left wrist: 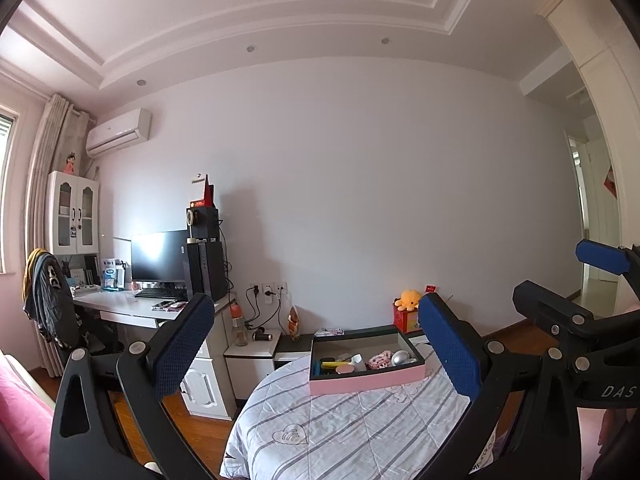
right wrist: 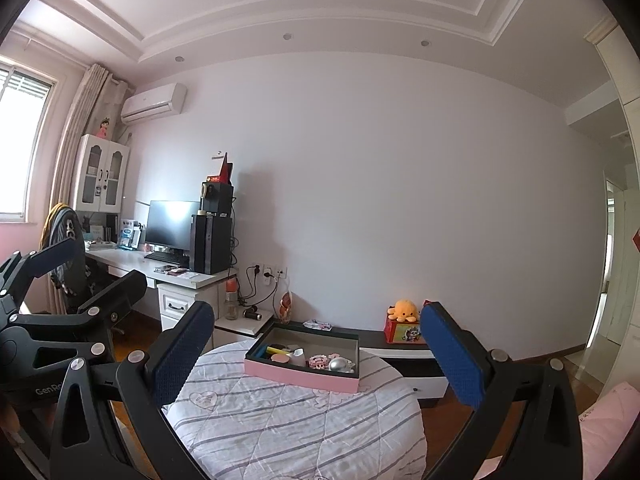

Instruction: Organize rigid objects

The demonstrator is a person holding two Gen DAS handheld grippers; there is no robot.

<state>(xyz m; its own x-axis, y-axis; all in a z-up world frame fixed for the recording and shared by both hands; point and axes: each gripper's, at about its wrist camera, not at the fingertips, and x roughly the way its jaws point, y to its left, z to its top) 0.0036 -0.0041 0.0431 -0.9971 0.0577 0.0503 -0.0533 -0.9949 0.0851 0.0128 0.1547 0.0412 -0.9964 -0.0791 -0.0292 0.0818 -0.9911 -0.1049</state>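
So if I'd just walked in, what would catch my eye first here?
Probably the pink box of small trinkets sitting on the striped quilt in the middle. Framing it are the open left gripper and right gripper, blue-padded and holding nothing. Behind, an orange octopus plush sits on a red box against the wall.

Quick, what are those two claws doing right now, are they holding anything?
Left claw: open, holding nothing.
Right claw: open, holding nothing.
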